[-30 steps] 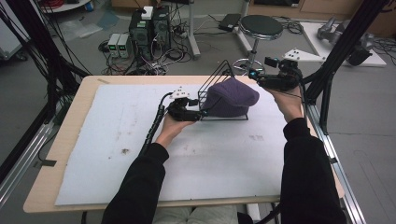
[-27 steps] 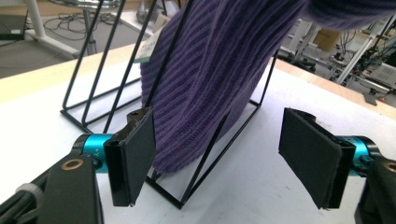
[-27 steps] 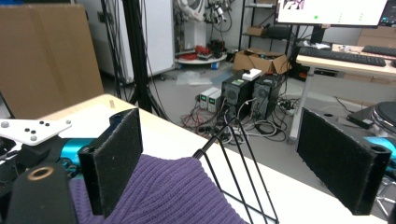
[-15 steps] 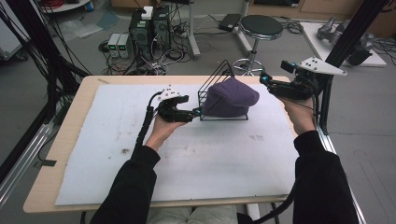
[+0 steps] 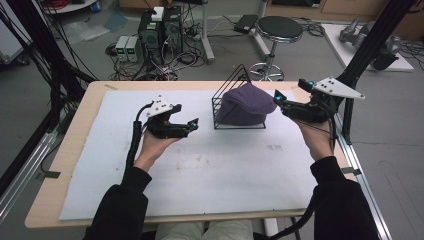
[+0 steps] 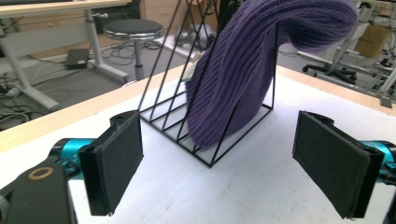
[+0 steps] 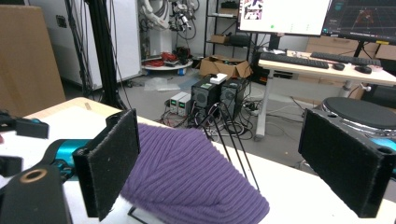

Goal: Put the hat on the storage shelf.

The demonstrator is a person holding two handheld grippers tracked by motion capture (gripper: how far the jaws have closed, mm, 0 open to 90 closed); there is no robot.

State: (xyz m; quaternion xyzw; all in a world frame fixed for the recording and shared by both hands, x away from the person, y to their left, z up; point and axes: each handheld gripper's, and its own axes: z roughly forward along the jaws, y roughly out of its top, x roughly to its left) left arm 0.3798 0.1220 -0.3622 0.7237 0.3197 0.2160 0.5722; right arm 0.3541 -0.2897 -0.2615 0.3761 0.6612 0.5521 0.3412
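**Purple knit hat sitting in wire rack, both grippers off it**

Purple ribbed knit hat [image 5: 243, 106] is draping over a black wire rack [image 5: 218, 107] standing on the white mat [image 5: 210, 170] toward the table's far side. Left gripper [image 5: 192, 125] is hovering to the rack's left, apart from it, pointing at it — jaws spread wide, nothing between them. Right gripper [image 5: 277, 98] is hovering just beside the hat's right end, jaws also wide open and empty. In the left gripper view the hat [image 6: 243, 74] is sagging through the rack [image 6: 205, 116] wires. A black stool [image 5: 279, 27] is standing on the floor beyond the table.
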